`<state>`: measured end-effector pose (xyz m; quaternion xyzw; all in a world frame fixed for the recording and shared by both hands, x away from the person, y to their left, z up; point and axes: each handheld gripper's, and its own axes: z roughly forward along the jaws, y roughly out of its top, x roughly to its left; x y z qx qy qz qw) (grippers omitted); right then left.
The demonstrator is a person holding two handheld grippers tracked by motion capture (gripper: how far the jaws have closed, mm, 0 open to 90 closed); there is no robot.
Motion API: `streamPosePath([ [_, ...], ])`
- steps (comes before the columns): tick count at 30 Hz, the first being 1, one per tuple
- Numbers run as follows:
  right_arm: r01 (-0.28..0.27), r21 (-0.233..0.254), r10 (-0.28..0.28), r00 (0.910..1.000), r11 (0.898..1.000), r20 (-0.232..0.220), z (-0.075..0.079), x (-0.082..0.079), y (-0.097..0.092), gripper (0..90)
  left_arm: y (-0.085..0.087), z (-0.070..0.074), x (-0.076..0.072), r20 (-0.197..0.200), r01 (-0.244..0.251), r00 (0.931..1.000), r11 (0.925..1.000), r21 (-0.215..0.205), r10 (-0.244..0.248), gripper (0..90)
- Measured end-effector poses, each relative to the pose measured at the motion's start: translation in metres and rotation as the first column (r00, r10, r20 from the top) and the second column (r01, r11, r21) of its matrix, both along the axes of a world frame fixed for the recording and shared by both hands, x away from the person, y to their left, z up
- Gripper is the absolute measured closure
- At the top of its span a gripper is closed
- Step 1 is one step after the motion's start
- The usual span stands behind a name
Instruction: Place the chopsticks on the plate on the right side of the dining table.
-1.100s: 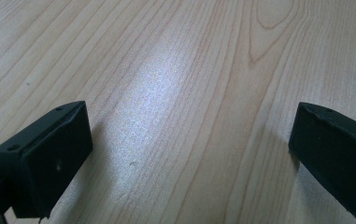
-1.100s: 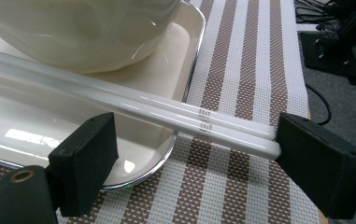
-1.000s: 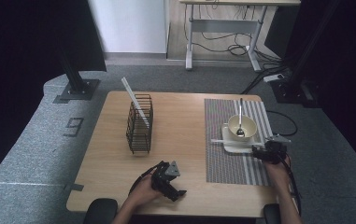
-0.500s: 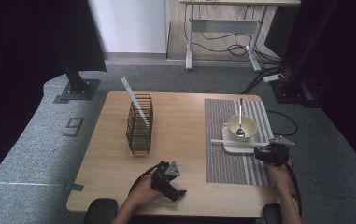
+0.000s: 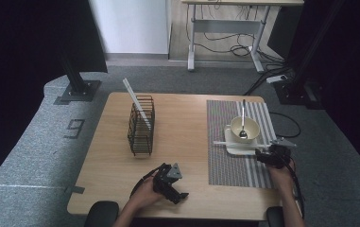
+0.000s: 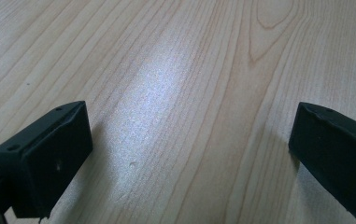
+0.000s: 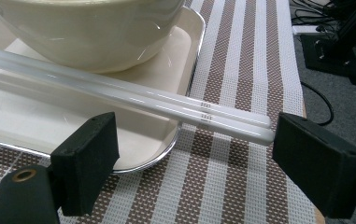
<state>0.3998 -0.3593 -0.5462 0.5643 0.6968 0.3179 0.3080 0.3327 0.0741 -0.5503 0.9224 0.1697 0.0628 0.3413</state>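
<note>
The jaws of our right gripper (image 7: 194,154) stand apart, flanking the near ends of the white chopsticks (image 7: 133,102) that lie across the tray (image 7: 187,60), ready to close. Our left gripper (image 5: 170,179), jaws also apart, idles on the table (image 5: 182,118) near-left.
</note>
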Motion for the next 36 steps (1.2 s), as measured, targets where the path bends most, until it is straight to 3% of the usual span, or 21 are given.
streamPosePath([
  [16,-0.018,-0.018,0.018,0.9998,1.0,-0.003,0.004,-0.002,0.0,12.9,0.0,0.0,0.0,0.0,0.0,1.0,1.0,0.0,0.0,0.0],
  [23,-0.099,-0.004,0.099,0.995,0.995,0.012,0.012,-0.013,0.012,10.8,0.0,0.0,0.0,0.0,0.0,1.0,1.0,0.0,0.0,0.0],
  [30,-0.186,0.017,0.186,0.9824,0.982,-0.016,0.007,-0.012,0.03,7.4,0.0,0.0,0.0,0.0,0.0,1.0,1.0,0.0,0.0,0.0],
  [36,-0.191,0.028,0.192,0.9809,0.981,-0.032,0.002,-0.004,0.029,5.9,0.0,0.0,0.0,0.0,0.0,1.0,1.0,0.0,0.0,0.0],
])
